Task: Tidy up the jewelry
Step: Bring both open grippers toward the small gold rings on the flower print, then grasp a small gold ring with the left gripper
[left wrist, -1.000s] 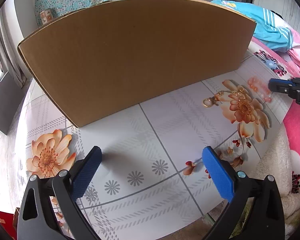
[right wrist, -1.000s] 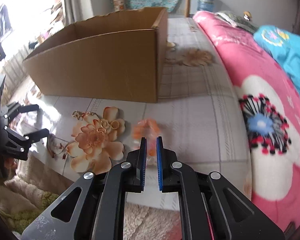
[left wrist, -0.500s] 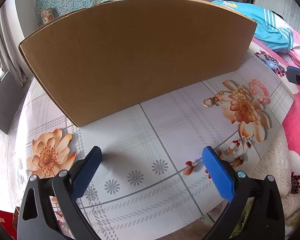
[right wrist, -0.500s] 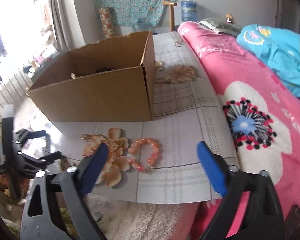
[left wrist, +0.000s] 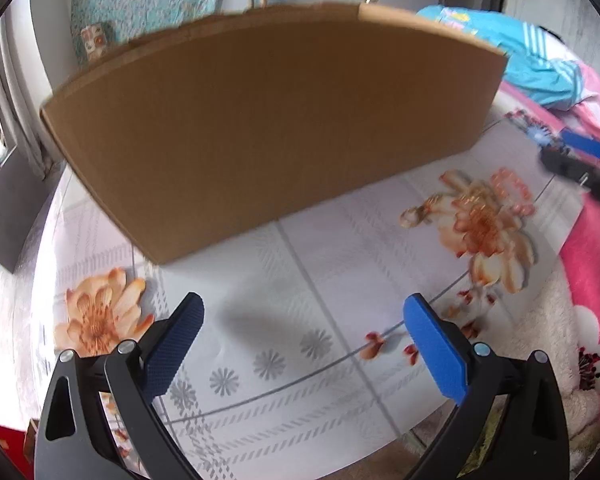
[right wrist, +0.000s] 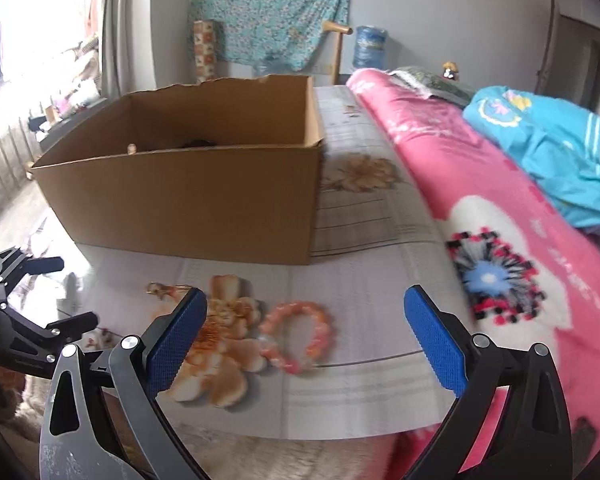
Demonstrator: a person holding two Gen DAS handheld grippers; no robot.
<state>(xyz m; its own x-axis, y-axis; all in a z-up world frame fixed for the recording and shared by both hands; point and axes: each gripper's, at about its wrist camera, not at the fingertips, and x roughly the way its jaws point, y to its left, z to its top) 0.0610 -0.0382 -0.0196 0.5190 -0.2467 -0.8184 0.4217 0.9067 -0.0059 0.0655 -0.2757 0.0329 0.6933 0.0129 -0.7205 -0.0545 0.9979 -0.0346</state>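
A pink-orange bead bracelet lies on the flowered mat. It sits beyond and between the wide blue pads of my right gripper, whose jaws are opening and touch nothing. A gold chain with a clasp rests left of the bracelet, over a printed flower. The open cardboard box stands behind them, with something dark inside. My left gripper hovers open and empty over bare mat in front of the box wall.
A pink flowered blanket and a blue garment lie to the right of the mat. A cream fluffy rug borders the mat's near edge. Each gripper shows at the edge of the other's view.
My right gripper went from shut to wide open and drew back and up; the bracelet now lies free on the mat. The left gripper stayed put.
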